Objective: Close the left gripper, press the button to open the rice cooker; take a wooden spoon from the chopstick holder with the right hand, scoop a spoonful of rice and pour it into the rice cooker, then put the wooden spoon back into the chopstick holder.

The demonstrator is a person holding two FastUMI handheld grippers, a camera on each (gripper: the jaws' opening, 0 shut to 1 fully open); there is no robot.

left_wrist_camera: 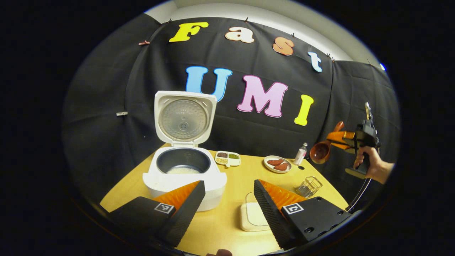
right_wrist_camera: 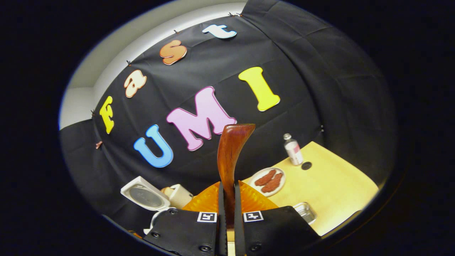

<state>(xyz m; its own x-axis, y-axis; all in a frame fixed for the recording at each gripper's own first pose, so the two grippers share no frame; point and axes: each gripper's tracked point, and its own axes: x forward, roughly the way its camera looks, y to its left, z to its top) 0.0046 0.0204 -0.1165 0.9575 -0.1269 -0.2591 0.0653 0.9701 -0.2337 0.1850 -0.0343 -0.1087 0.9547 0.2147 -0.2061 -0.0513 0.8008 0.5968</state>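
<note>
The white rice cooker point(left_wrist_camera: 185, 177) stands open with its lid point(left_wrist_camera: 185, 119) upright and white rice lying in the dark pot. My left gripper point(left_wrist_camera: 229, 185) hovers low over the table in front of it, open, with nothing between its fingers. A shallow white container of rice point(left_wrist_camera: 250, 217) lies just beyond its right finger. At the right, a hand point(left_wrist_camera: 373, 165) holds my right gripper point(left_wrist_camera: 350, 140) in the air, shut on the wooden spoon point(left_wrist_camera: 320, 152), above the wire chopstick holder point(left_wrist_camera: 309, 186). In the right gripper view the spoon's handle point(right_wrist_camera: 233, 156) rises from between my right gripper point(right_wrist_camera: 227, 199) fingers.
On the wooden table point(left_wrist_camera: 227, 177) sit a divided dish of grains point(left_wrist_camera: 228, 158), a plate of red food point(left_wrist_camera: 278, 164) and a small bottle point(left_wrist_camera: 300, 153). In the right gripper view the plate point(right_wrist_camera: 268, 182), bottle point(right_wrist_camera: 292, 148), holder point(right_wrist_camera: 305, 211) and cooker lid point(right_wrist_camera: 145, 195) show.
</note>
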